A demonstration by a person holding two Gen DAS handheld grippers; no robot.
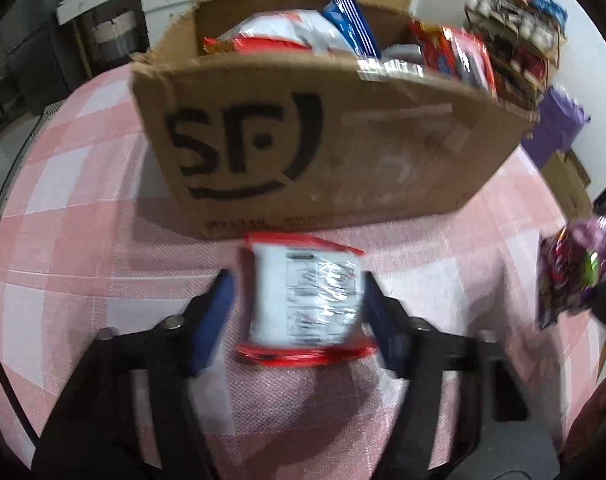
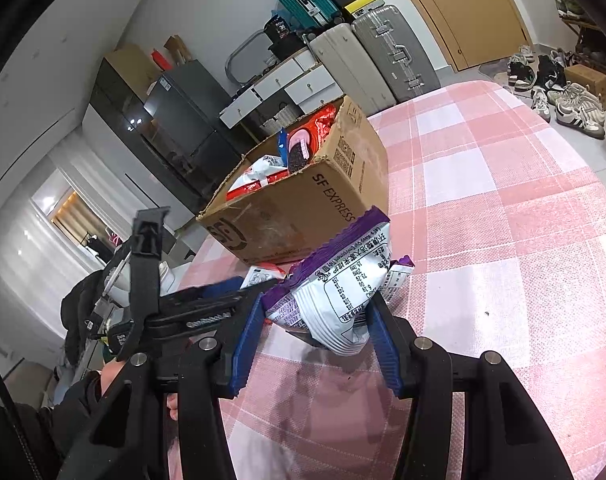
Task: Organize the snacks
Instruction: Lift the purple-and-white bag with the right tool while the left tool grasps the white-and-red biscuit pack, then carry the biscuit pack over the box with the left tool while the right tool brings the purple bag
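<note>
A brown SF cardboard box (image 1: 323, 152) full of snack packets stands on the pink checked tablecloth; it also shows in the right wrist view (image 2: 303, 208). A red-and-white snack packet (image 1: 307, 300) lies on the cloth just in front of the box, between the fingers of my left gripper (image 1: 299, 280), which is open around it; the right finger is close to its edge. My right gripper (image 2: 315, 300) is shut on a purple-and-white snack packet (image 2: 343, 288) and holds it above the cloth, right of the left gripper (image 2: 223, 300). That purple packet shows at the right edge of the left wrist view (image 1: 575, 272).
Inside the box are blue (image 1: 351, 24), white (image 1: 287, 32) and red (image 1: 451, 56) packets. A wooden rack of goods (image 1: 515, 32) stands behind the box at the right. Suitcases (image 2: 375, 56), drawers and shoes (image 2: 575, 100) lie beyond the table.
</note>
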